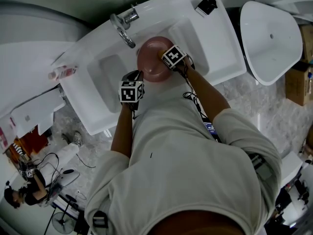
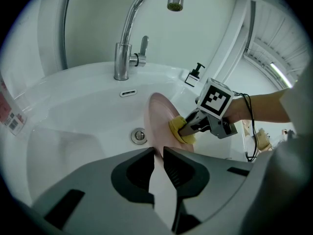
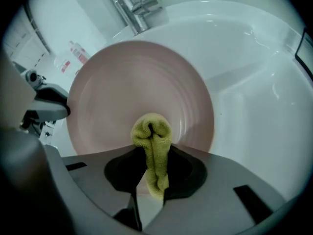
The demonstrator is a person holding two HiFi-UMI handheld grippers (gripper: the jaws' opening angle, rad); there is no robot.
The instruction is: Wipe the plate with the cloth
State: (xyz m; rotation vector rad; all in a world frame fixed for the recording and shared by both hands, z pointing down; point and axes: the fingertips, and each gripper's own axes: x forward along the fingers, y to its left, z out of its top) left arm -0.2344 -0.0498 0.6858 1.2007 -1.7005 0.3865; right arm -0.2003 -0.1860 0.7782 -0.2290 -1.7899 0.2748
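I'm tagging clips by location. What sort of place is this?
Probably a washroom set-up in a workshop or studio rather than a home: a white sink with a chrome tap and soap pump, and a loose basin beside it.

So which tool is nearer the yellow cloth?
Right. The right tool clamps the cloth; the left tool grips the rim of the plate, apart from the cloth.

Pink plate (image 3: 142,87) upright on edge over sink (image 2: 73,111), bunched yellow cloth (image 3: 152,146) against its face
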